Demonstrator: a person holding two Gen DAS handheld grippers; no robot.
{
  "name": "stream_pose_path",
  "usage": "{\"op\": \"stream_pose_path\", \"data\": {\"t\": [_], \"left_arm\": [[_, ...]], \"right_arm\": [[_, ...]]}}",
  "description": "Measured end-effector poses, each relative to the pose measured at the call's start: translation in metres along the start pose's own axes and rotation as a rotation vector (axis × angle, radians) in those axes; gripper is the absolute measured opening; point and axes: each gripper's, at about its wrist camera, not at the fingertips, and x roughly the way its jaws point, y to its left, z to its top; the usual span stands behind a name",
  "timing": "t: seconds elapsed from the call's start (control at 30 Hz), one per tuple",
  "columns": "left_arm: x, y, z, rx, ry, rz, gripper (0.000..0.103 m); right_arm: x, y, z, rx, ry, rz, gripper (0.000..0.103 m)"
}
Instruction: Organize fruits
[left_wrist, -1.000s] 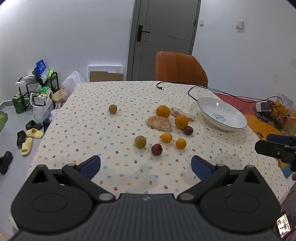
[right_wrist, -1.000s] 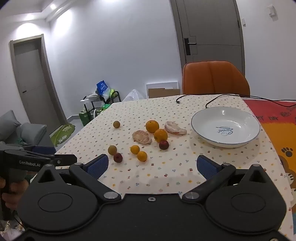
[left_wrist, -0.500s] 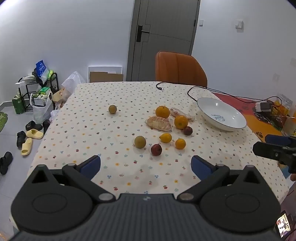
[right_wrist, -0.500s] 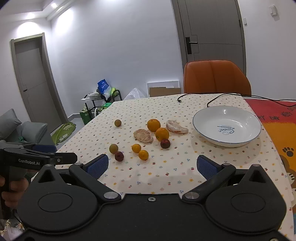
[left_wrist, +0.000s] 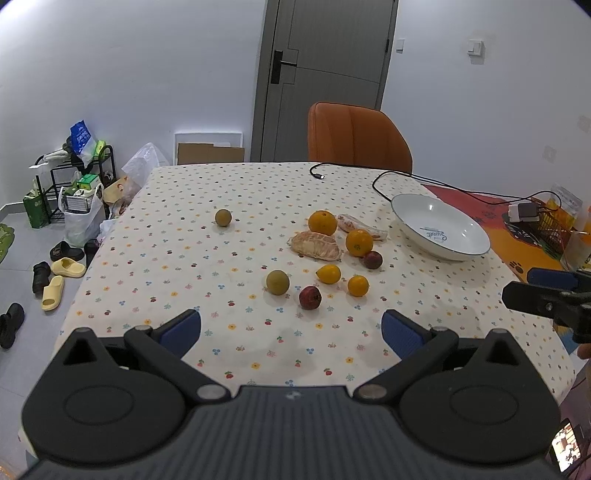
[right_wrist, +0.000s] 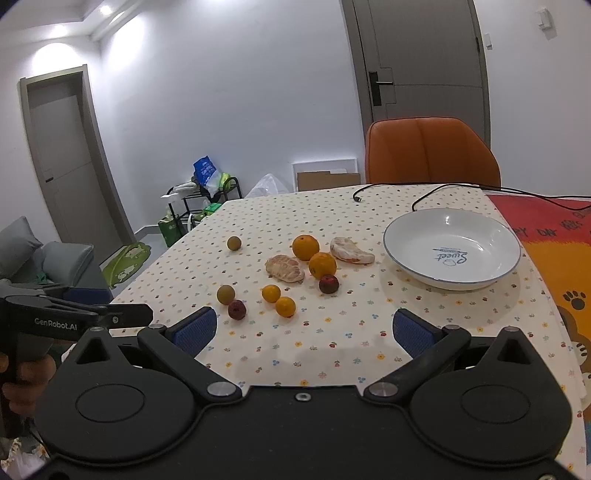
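1. We hold the left gripper (left_wrist: 291, 330) over the near edge of the table (left_wrist: 177, 266), its jaws spread wide with nothing between the blue pads.
2. Our right gripper (right_wrist: 303, 332) hangs over the same near edge further right, jaws likewise wide apart and empty.
3. The fruits lie loose on the dotted cloth, none in the white bowl (right_wrist: 406, 251), which stands to their right near the red mat (right_wrist: 554, 221).
4. 2 large oranges (left_wrist: 322, 222) sit touching or almost touching each other in the right wrist view, with 1 peeled segment cluster (left_wrist: 314, 245) just left of them and another peeled piece (left_wrist: 360, 226) between them and the bowl.
5. A dark red fruit (left_wrist: 373, 260) rests against the nearer orange.
6. Closer to us are 2 small yellow-orange fruits (left_wrist: 328, 274), a second dark red fruit (left_wrist: 310, 297) and a brownish-green round fruit (left_wrist: 277, 282); we think the red ones may be plums, though the view is too coarse to tell.
7. 1 more brownish-green fruit (left_wrist: 223, 217) sits alone, well apart to the left.
8. A black cable (left_wrist: 369, 177) trails across the far side, before an orange chair (left_wrist: 358, 136).
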Motion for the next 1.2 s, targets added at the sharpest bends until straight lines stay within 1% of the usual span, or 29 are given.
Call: {"op": "stream_pose_path", "data": {"t": [0.5,1.2], "left_arm": [[-0.0003,-0.0010,-0.0004,0.002,-0.002,0.007,0.103],[-0.0013,-0.0030,0.0008,0.008,-0.003,-0.001,0.103]], "right_arm": [[-0.0003,-0.0005,0.0008,0.001,0.000,-0.002,0.103],[-0.0016,0.0027,0.0023,-0.010,-0.001,0.001,0.103]]}}
